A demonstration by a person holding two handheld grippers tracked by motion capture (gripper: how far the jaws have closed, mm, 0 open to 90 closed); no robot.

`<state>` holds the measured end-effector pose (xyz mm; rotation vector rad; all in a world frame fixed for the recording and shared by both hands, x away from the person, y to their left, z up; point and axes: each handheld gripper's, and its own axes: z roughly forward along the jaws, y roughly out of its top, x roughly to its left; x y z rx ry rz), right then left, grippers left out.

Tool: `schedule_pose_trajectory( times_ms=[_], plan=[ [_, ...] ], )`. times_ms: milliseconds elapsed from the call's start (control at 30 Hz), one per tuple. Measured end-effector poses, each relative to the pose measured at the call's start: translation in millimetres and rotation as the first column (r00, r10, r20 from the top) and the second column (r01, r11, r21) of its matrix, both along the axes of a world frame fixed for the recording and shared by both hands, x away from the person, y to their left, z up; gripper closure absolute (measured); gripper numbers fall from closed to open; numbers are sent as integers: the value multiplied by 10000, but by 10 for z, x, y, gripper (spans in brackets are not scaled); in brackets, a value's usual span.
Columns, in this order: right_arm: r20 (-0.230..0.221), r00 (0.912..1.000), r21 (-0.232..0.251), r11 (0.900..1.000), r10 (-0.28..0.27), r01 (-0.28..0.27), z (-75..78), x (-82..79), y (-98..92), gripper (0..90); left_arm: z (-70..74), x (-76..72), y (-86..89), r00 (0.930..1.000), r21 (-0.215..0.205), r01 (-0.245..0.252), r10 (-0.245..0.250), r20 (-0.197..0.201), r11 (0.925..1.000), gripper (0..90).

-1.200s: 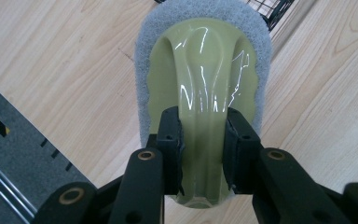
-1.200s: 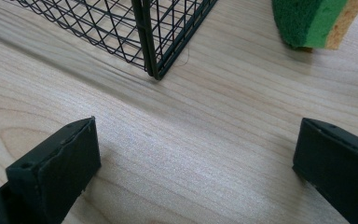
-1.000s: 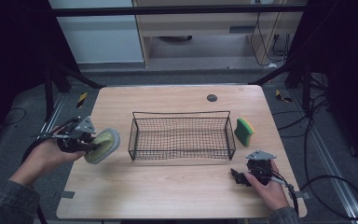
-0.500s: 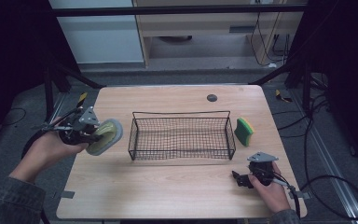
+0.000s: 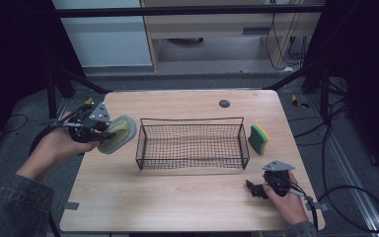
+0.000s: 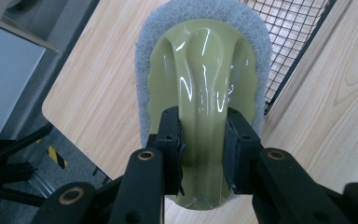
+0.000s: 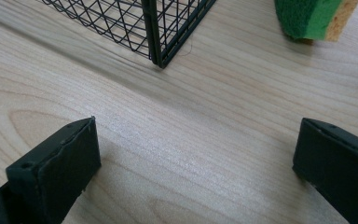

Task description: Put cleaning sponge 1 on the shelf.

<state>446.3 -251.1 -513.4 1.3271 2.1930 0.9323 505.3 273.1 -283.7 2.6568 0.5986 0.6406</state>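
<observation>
A: Scrubber [image 6: 200, 93] is clamped by its raised olive handle in the left tool [image 5: 112, 132], the pads pressed on either side of the ridge. It is carried clear of the counter [image 5: 177, 202], just left of the wire basket [image 5: 192, 143].

B: Why is it gripped by the ridge?

A: That is judged the only narrow, firm part; the grey pad around it is wide and soft. Held so, the pad faces away from the tool and can be lowered flat into the basket.

B: And the right tool [image 5: 256, 189]?

A: It is rested low on the counter near the front right corner, jaws wide apart, with nothing between them. In the right gripper view the basket corner [image 7: 158, 32] and the green-and-yellow sponge [image 7: 314, 18] are seen ahead. It is probably kept there, out of the way, until the sponge is wanted.

B: Where is the sponge placed?

A: It is stood on edge just right of the basket, apart from it.

B: Can any writing be read?

A: None can be made out on scrubber, sponge or basket. A small dark disc [image 5: 224, 103] lies at the far edge, unmarked as far as can be told.
</observation>
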Motion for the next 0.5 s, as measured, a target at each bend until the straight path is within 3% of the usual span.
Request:
schedule_pose_trajectory(
  times_ms=[200,467,500],
  plan=[
    [35,10000,-23,10000,18,-17,-3,-6,-5,7,29,-25,-87,9997,408,175,-181,136,9990,705],
    [-13,10000,3,10000,60,-60,-2,1,-8,5,35,17,-102,9994,387,323,-326,76,9987,704],
    [-4,10000,-27,10000,89,-89,-3,4,-11,5,45,21,-118,9985,295,533,-536,95,9981,704]
  ],
)
